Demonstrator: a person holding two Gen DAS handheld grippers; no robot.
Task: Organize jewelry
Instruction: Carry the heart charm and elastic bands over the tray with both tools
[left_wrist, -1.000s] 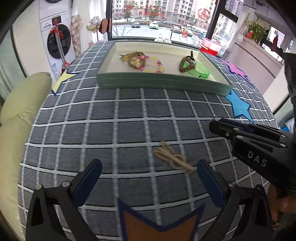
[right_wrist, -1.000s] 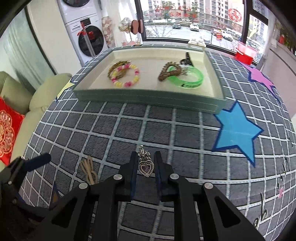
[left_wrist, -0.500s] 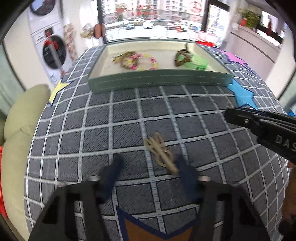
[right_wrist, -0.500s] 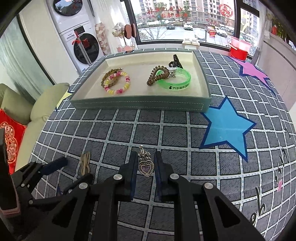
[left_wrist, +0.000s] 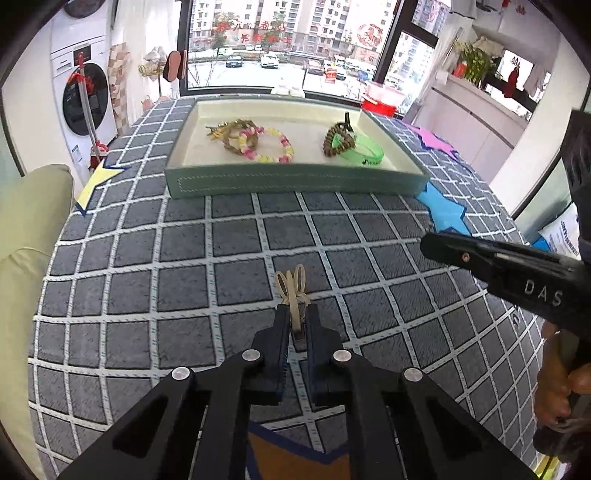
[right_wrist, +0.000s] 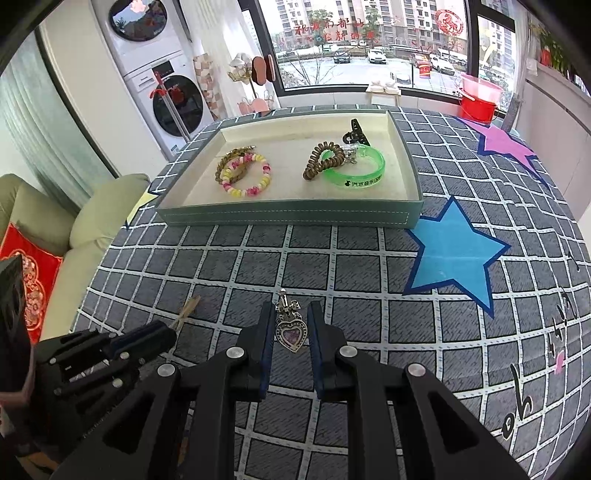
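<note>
My left gripper (left_wrist: 295, 314) is shut on a beige knotted cord (left_wrist: 292, 288) that lies on the checked tablecloth; its loops stick out ahead of the fingertips. My right gripper (right_wrist: 290, 314) is shut on a silver heart pendant (right_wrist: 291, 330) with a purple stone, held just above the cloth. At the far side stands the green tray (right_wrist: 291, 214) with a beaded bracelet (right_wrist: 246, 173), a brown coil hair tie (right_wrist: 320, 162), a green bangle (right_wrist: 354, 168) and a black claw clip (right_wrist: 355, 133). In the right wrist view the left gripper (right_wrist: 173, 330) sits at lower left with the cord (right_wrist: 188, 308) at its tip.
Paper stars lie on the cloth: blue (right_wrist: 452, 254) right of the tray, purple (right_wrist: 504, 142) at the far right, yellow (left_wrist: 96, 181) at the left, orange (left_wrist: 295, 458) near the front edge. A pale sofa (left_wrist: 26, 229) flanks the table's left side. A person's hand (left_wrist: 561, 373) grips the right tool.
The left gripper's fingers have come together from wide open onto the beige cord. The right gripper has stayed shut on the heart pendant with little movement.
</note>
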